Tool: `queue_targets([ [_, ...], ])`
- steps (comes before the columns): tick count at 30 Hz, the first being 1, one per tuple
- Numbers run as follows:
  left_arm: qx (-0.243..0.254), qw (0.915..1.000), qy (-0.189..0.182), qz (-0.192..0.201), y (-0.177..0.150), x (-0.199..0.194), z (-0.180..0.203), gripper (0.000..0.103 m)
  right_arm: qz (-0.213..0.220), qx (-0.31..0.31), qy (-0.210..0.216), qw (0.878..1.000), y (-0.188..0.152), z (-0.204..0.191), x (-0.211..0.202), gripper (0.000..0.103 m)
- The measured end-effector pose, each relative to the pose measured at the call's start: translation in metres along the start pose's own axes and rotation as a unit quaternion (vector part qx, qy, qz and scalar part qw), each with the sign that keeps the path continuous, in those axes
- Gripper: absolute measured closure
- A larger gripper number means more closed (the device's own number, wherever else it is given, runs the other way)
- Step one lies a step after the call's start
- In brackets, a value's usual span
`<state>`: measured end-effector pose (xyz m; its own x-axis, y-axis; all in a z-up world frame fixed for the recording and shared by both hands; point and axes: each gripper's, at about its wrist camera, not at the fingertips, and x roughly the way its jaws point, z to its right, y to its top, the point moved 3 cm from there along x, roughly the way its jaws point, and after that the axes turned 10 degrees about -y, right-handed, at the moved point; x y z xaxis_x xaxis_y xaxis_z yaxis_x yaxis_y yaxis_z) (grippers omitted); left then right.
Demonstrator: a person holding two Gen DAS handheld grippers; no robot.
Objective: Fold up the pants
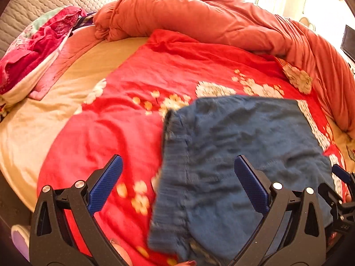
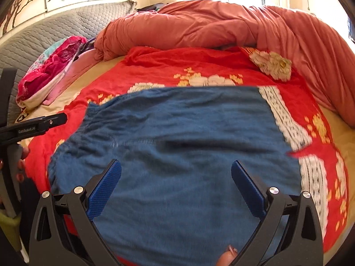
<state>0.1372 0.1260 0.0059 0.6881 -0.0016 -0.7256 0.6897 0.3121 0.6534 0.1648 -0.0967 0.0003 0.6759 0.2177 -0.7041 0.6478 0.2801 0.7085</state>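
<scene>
I see the blue pants lying as a compact, wrinkled rectangle on the red floral blanket, filling the lower centre of the right wrist view, so I judge most folding done. My left gripper and right gripper hover above them, jaws spread wide, gripping nothing; perhaps one fold or smoothing remains.
</scene>
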Motion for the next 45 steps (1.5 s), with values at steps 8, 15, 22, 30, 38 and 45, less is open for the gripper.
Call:
queue_targets([
  [8,0.016,0.9989,0.004,-0.044,0.037,0.051,-0.017,0.008,0.006,-0.037,0.005,0.999,0.041,-0.006,0.034,0.004],
  [15,0.032,0.9975,-0.011,-0.062,0.041,0.096,-0.034,0.008,-0.002,-0.063,0.016,0.998,0.074,-0.013,0.069,0.004],
  [22,0.033,0.9955,-0.044,-0.076,0.038,0.121,-0.045,0.026,-0.009,-0.109,0.006,0.994,0.102,-0.029,0.113,0.004],
  [30,0.036,0.9944,-0.081,-0.059,0.047,0.124,-0.044,0.081,-0.057,-0.169,0.009,0.984,0.119,-0.046,0.169,0.004],
  [38,0.048,0.9933,-0.105,0.011,0.053,0.085,-0.038,0.082,-0.069,-0.245,0.041,0.966,0.139,-0.065,0.199,0.004],
  [45,0.062,0.9928,-0.099,0.026,0.056,0.078,-0.035,0.082,-0.067,-0.377,0.090,0.919,0.134,-0.099,0.210,0.006],
])
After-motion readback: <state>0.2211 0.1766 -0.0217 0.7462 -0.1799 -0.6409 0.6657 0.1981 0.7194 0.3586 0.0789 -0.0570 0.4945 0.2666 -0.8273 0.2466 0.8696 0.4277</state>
